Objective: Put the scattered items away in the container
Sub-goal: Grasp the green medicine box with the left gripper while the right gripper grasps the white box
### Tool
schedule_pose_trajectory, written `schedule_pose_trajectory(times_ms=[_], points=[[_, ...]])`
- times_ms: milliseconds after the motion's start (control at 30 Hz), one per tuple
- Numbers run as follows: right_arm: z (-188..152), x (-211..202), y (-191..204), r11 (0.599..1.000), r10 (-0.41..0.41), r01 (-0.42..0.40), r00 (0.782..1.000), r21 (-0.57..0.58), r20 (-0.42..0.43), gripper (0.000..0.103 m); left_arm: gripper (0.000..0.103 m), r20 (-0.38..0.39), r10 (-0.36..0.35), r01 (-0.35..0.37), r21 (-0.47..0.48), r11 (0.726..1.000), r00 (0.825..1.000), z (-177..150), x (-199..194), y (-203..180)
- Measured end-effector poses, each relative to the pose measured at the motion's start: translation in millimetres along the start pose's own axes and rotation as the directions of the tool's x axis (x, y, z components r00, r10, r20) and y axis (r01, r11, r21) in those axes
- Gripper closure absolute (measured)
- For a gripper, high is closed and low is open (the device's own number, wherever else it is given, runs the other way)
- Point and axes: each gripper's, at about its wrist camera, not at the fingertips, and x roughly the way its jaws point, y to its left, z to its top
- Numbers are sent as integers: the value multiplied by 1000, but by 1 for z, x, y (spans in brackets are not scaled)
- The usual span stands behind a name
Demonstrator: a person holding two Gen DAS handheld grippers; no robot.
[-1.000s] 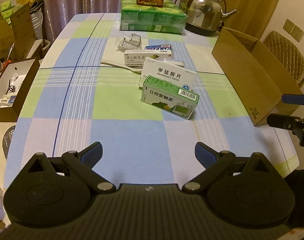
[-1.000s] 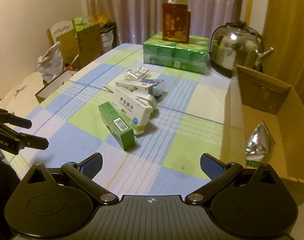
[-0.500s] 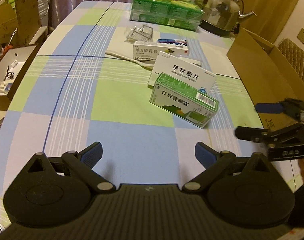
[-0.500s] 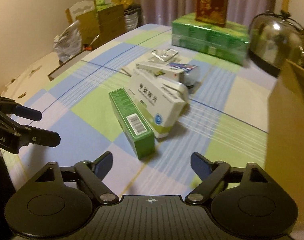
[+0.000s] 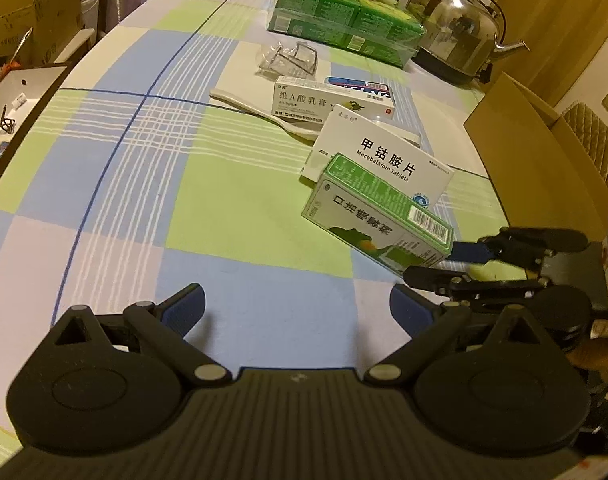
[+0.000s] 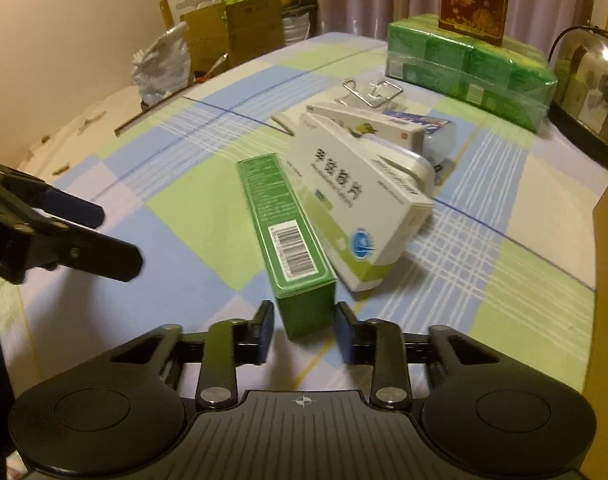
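A green medicine box [image 6: 283,224] lies on the checked tablecloth and leans against a white tablet box [image 6: 356,196]. My right gripper [image 6: 304,330] straddles the green box's near end with its jaws closing. The right pad sits at the box's side and a thin gap shows at the left pad. From the left wrist view, the right gripper [image 5: 440,264] flanks the green box [image 5: 376,216] at its right end. My left gripper [image 5: 295,308] hangs open over bare cloth, with nothing between its fingers. The brown cardboard container [image 5: 536,160] stands open at the right.
Behind the white tablet box [image 5: 384,160] lie a long white box [image 5: 328,100], a blue tube [image 5: 360,86], a white spoon [image 5: 255,110] and clear plastic packaging [image 5: 287,58]. A green tissue pack [image 5: 344,28] and a steel kettle [image 5: 460,36] stand at the far end.
The right gripper came down and forward to the green box and narrowed its jaws around the box's end. The left gripper moved lower and nearer the items, still open.
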Motion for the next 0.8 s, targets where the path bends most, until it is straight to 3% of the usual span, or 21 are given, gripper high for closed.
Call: schedule_pose_trajectory(times_ms=[233,333,400,467,500,733,800], points=[[2,5,30,990,144,-144,990,1,11,76,6,12,3,-2,-19,1000,1000,0,-2,5],[1,6,39,986,157,-157,988,-48,-1,75,6,24,-5,6,-27,1000,1000,2,-4,5],[-1,3,37,989,131,-131,991,-66,-8,70,7,33,-14,15,-19,1000,999,4,-3,2],[-5,-1,30,993,96,-97,995,-71,-12,52,10,40,-21,21,-4,1000,999,6,-1,-4],[-7,-4,24,995,78,-78,997,-66,-10,50,11,42,-21,21,6,1000,999,8,2,-8],[-7,-20,-28,997,-54,52,998,49,45,49,39,7,-3,3,37,999,1000,23,34,-36],[2,-22,-41,994,-70,64,995,86,67,48,54,-14,32,-31,49,998,999,28,44,-40]])
